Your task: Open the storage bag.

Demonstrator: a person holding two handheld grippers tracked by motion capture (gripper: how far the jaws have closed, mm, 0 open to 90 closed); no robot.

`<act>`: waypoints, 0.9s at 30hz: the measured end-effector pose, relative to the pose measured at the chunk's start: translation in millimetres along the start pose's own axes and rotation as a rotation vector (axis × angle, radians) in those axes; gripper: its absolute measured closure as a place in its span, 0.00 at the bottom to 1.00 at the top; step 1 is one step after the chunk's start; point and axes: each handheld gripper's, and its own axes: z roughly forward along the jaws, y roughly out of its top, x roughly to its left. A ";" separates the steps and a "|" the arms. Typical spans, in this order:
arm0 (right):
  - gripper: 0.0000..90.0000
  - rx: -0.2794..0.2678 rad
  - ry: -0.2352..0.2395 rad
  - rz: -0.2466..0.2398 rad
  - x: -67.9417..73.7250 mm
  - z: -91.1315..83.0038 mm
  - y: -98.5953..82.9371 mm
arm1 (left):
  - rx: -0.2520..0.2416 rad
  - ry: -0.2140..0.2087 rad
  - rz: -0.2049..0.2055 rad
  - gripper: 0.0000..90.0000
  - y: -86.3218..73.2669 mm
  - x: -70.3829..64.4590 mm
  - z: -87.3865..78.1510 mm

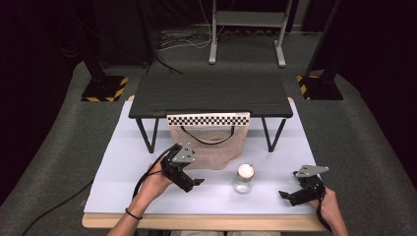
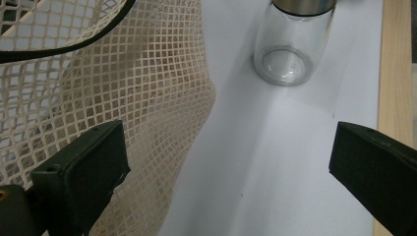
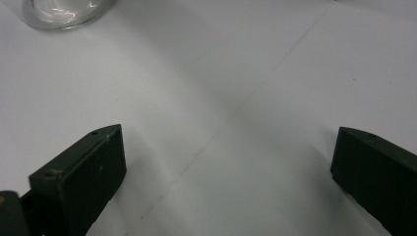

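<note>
A clear glass jar point(image 1: 244, 178) with a metal lid stands upright on the white table sheet point(image 1: 123, 162), front centre. A beige mesh bag point(image 1: 209, 145) with a black handle hangs from the edge of a small black table point(image 1: 211, 93) and rests on the sheet. My left gripper point(image 1: 193, 184) is open at the bag's lower left corner; its view shows the mesh point(image 2: 123, 98) by one jaw and the jar point(image 2: 290, 44) farther off. My right gripper point(image 1: 287, 195) is open and empty, to the right of the jar, whose base point(image 3: 64, 10) appears at the top of its view.
A checkered strip point(image 1: 209, 119) runs along the black table's front edge. The wooden table edge point(image 1: 196, 222) lies just in front of the sheet. Stands with yellow-black bases point(image 1: 104, 88) and cables sit on the grey floor behind.
</note>
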 end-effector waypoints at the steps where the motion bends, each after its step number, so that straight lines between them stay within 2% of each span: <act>1: 0.00 0.000 0.000 0.000 0.0 0.0 0.0 | 0.001 -0.002 0.003 0.01 0.4 0.1 -0.5; 9: 0.00 0.000 0.001 -0.002 0.0 0.1 0.0 | -0.006 -0.010 0.024 0.01 10.1 0.6 -4.9; 27: 0.00 -0.001 0.000 -0.003 0.3 0.2 0.0 | -0.006 -0.045 0.065 0.01 30.8 1.7 -2.5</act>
